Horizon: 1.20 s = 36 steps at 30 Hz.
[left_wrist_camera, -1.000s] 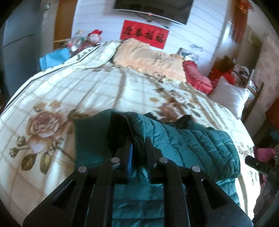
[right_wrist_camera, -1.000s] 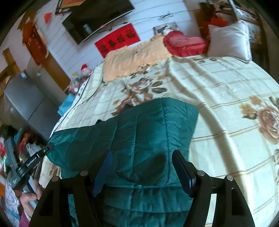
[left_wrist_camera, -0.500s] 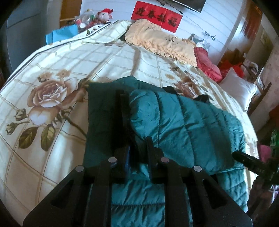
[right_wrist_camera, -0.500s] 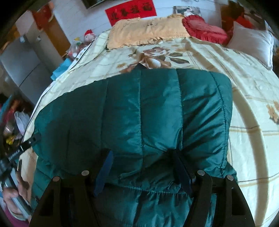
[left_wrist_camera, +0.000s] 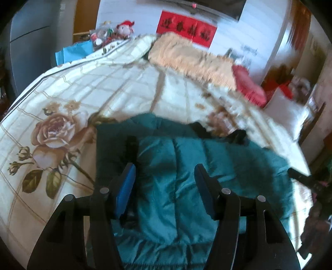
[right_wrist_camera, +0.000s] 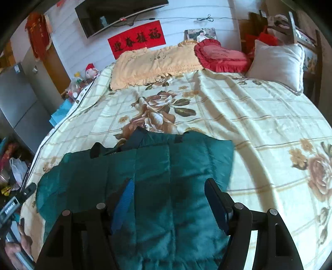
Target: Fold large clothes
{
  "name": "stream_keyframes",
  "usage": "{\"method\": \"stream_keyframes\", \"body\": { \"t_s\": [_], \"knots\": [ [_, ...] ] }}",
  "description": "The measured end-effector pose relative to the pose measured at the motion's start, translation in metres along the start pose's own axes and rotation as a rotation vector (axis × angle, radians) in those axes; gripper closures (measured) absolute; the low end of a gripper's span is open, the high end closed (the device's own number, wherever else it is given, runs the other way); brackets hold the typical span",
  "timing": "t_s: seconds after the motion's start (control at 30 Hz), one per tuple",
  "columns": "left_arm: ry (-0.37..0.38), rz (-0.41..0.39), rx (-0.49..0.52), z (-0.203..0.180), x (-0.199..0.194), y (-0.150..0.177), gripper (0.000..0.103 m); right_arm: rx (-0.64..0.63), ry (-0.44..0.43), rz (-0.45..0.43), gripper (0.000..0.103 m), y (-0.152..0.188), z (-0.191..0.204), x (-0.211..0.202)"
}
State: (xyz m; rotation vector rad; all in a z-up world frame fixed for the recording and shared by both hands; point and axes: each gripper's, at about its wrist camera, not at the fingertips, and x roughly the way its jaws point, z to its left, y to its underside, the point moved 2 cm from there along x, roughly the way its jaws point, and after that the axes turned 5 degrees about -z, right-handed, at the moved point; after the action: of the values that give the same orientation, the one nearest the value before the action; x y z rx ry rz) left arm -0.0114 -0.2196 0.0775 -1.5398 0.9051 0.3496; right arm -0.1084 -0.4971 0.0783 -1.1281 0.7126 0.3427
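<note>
Grippers left [left_wrist_camera: 165, 176] and right [right_wrist_camera: 169, 193] both hang spread apart, holding nothing, right over the folded teal quilted puffer jacket [right_wrist_camera: 145, 176] lying crosswise on the floral bedspread [right_wrist_camera: 259, 124].

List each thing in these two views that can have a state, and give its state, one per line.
left gripper: open, holding nothing
right gripper: open, holding nothing
green puffer jacket: folded over, lying on the bed
floral bedspread: spread flat
wall TV: off
</note>
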Motion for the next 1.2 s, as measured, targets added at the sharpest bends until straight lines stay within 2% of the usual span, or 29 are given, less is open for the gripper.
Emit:
{"method": "stream_keyframes", "body": {
  "t_s": [0.1,0.23,0.37,0.47,0.6,0.7,0.83,1.0,1.1,1.2],
  "knots": [
    [-0.038,0.065,0.02,-0.001,0.027,0.012,0.044,0.005,0.021,0.029,0.035,0.001,-0.001,0.027],
    [-0.044,0.031,0.075,-0.006,0.031,0.026,0.042,-0.023,0.121,0.053,0.035,0.009,-0.014,0.052],
    [-0.068,0.036,0.137,-0.012,0.037,0.03,0.041,-0.021,0.122,0.063,0.035,0.014,-0.026,0.061],
    [-0.058,0.048,0.119,-0.008,0.038,0.029,0.041,-0.019,0.143,0.079,0.035,0.01,-0.023,0.05],
    [-0.044,0.047,0.111,-0.006,0.038,0.03,0.041,-0.005,0.061,0.022,0.035,0.011,-0.008,0.008],
    [-0.045,0.045,0.106,-0.007,0.038,0.031,0.041,-0.076,0.033,-0.005,0.035,0.024,0.013,-0.017],
    [-0.046,0.035,0.105,-0.007,0.037,0.033,0.041,-0.126,0.016,0.04,0.035,0.047,0.03,-0.013],
    [-0.042,0.024,0.111,-0.007,0.036,0.035,0.041,-0.196,0.082,0.084,0.034,0.076,0.033,0.011],
    [-0.04,0.023,0.112,-0.006,0.037,0.036,0.041,-0.248,0.115,0.086,0.034,0.082,0.038,0.011],
    [-0.039,0.023,0.11,-0.006,0.037,0.036,0.041,-0.218,0.101,0.107,0.035,0.077,0.034,0.0]
  ]
}}
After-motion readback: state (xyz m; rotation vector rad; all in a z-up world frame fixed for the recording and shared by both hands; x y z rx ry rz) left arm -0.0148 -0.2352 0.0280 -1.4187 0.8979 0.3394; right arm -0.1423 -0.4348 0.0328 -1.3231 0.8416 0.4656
